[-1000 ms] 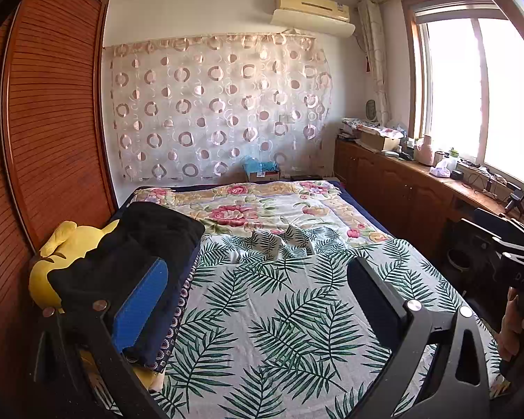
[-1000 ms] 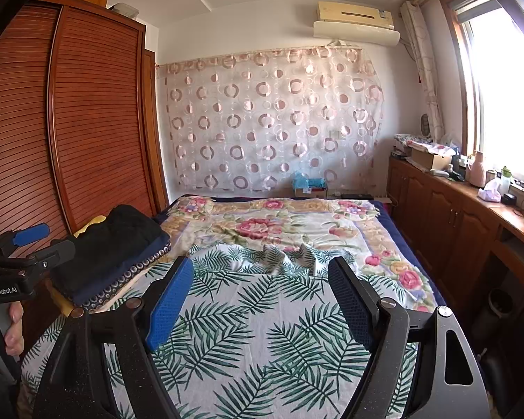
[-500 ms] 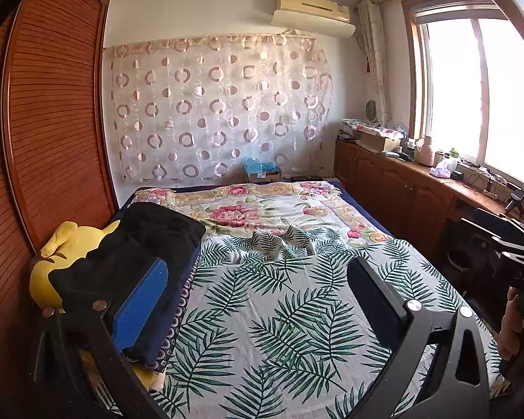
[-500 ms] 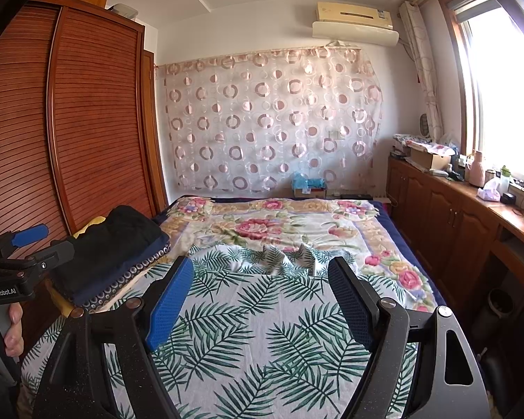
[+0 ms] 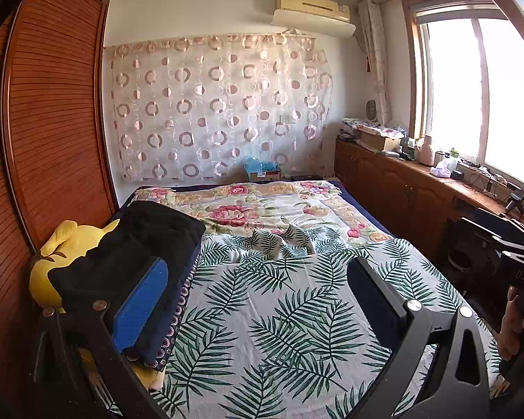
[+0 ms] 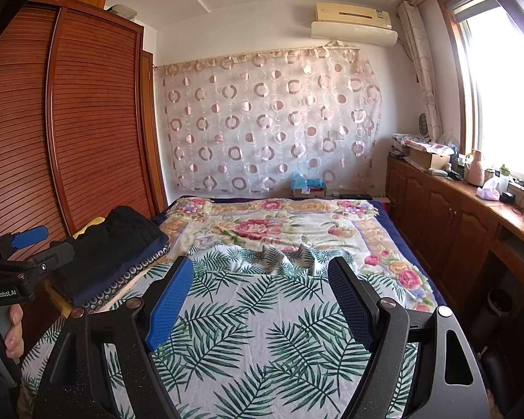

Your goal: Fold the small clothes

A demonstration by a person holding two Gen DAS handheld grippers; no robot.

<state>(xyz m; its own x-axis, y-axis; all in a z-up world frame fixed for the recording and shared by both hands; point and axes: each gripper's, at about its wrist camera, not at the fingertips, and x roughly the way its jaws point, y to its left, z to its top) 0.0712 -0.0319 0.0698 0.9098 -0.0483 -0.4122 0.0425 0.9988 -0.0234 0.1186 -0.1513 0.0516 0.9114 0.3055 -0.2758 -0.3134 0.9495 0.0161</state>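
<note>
A stack of folded dark clothes [image 5: 136,244] lies on the left side of the bed, also in the right wrist view [image 6: 118,241]. A palm-leaf sheet [image 5: 269,300] covers the near bed, bunched up at its far edge [image 6: 283,256]. My left gripper [image 5: 258,286] is open and empty, held above the sheet beside the stack. My right gripper [image 6: 262,289] is open and empty above the sheet's middle. The left gripper's body [image 6: 21,265] shows at the left of the right wrist view; the right gripper's body [image 5: 506,251] shows at the right of the left wrist view.
A yellow plush toy [image 5: 63,255] lies under the dark stack against the wooden wardrobe [image 5: 52,132]. A floral blanket [image 5: 255,209] covers the far bed. A wooden cabinet [image 6: 447,216] with clutter runs along the right wall under the window.
</note>
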